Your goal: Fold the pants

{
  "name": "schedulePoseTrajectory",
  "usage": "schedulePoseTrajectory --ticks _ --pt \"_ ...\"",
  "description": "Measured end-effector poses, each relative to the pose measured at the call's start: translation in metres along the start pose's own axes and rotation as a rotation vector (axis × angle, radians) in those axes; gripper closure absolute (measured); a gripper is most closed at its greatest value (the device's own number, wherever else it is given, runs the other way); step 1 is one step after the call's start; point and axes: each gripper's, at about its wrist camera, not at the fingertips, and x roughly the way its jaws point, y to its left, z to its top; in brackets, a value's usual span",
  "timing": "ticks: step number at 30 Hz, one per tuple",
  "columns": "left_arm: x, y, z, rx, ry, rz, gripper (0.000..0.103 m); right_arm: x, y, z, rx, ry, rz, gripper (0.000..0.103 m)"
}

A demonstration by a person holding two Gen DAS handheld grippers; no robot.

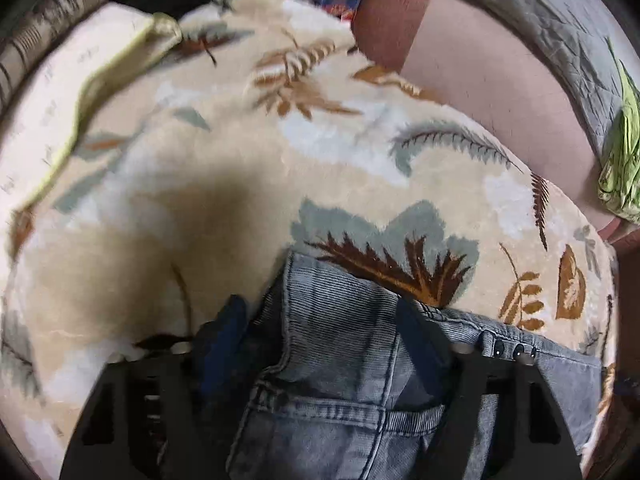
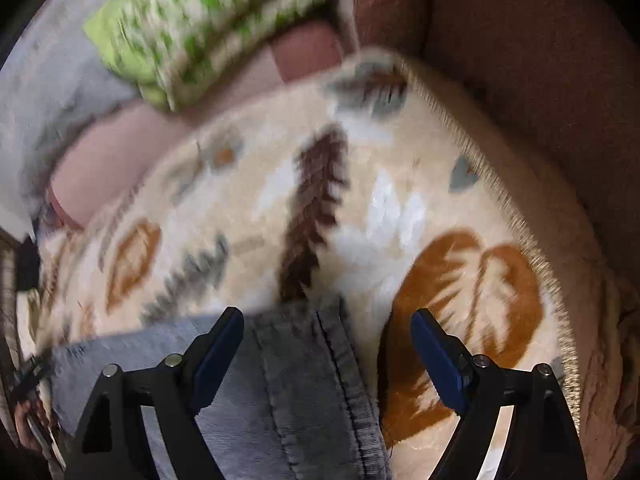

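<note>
Grey-blue denim pants (image 1: 332, 392) lie flat on a cream blanket with a leaf print (image 1: 224, 132). In the left wrist view the waistband end with a pocket and dark buttons (image 1: 516, 350) shows. My left gripper (image 1: 320, 332) hangs over it with its jaws apart, and the left pad (image 1: 224, 332) stands clear of the denim's edge. In the right wrist view a stitched edge of the pants (image 2: 296, 380) runs between the wide-apart fingers of my right gripper (image 2: 328, 332). Its right pad (image 2: 436, 360) is over the bare blanket (image 2: 360, 184). Neither gripper presses on the cloth.
A green patterned cloth (image 2: 192, 28) lies beyond the blanket on a pink sheet (image 1: 480, 80), beside a grey quilt (image 1: 552, 12). A white pillow with a green edge (image 1: 52, 112) sits at the left. The blanket's fringed edge (image 2: 492, 184) borders a brown surface (image 2: 520, 60).
</note>
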Motion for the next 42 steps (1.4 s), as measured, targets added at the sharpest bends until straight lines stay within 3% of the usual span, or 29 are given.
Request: schedulePoseTrajectory --ticks 1,3,6,7,8,12,20,24,29,32,33,35,36,38,40,42 --pt "0.002 0.0 0.0 0.0 0.001 0.024 0.045 0.01 0.0 0.0 0.002 0.021 0.007 0.02" --pt "0.004 -0.002 0.003 0.012 -0.002 0.073 0.067 0.026 0.003 0.002 0.009 0.037 0.029 0.028" --pt "0.006 -0.004 0.008 0.01 0.018 0.102 0.086 0.05 0.018 0.006 -0.044 0.088 -0.005 0.059" --pt "0.007 -0.007 0.009 0.016 0.027 0.101 0.089 0.052 0.025 0.006 -0.071 0.083 -0.039 0.078" --pt "0.006 -0.011 0.009 0.027 0.027 0.112 0.091 0.051 0.028 0.007 -0.082 0.077 -0.044 0.084" --pt "-0.019 -0.019 0.01 0.05 -0.047 0.112 0.093 0.03 0.034 0.008 -0.094 0.021 -0.025 0.085" --pt "-0.118 -0.004 -0.012 0.029 -0.206 -0.049 0.093 -0.053 0.024 -0.004 -0.053 -0.151 0.064 0.085" --pt "-0.173 0.012 -0.045 0.046 -0.278 -0.103 0.093 -0.097 0.016 -0.022 -0.038 -0.224 0.115 0.085" --pt "-0.216 0.05 -0.115 0.046 -0.296 -0.141 0.093 -0.157 -0.002 -0.083 -0.058 -0.299 0.166 0.085" --pt "-0.217 0.083 -0.165 0.017 -0.249 -0.155 0.092 -0.175 -0.019 -0.144 -0.058 -0.303 0.175 0.084" --pt "-0.212 0.091 -0.177 0.018 -0.222 -0.152 0.091 -0.175 -0.028 -0.174 -0.042 -0.294 0.178 0.079" --pt "-0.198 0.109 -0.2 0.016 -0.152 -0.122 0.086 -0.159 -0.04 -0.217 -0.047 -0.228 0.156 0.053" --pt "-0.192 0.12 -0.21 -0.002 -0.12 -0.106 0.084 -0.144 -0.047 -0.238 -0.054 -0.148 0.151 0.031" --pt "-0.19 0.136 -0.22 -0.028 -0.094 -0.053 0.084 -0.121 -0.077 -0.283 0.035 -0.043 0.138 0.031" --pt "-0.2 0.139 -0.223 -0.025 -0.132 -0.012 0.084 -0.124 -0.102 -0.302 0.153 -0.043 0.139 0.031" --pt "-0.211 0.128 -0.218 0.003 -0.168 -0.019 0.082 -0.137 -0.114 -0.304 0.215 -0.086 0.129 0.031"
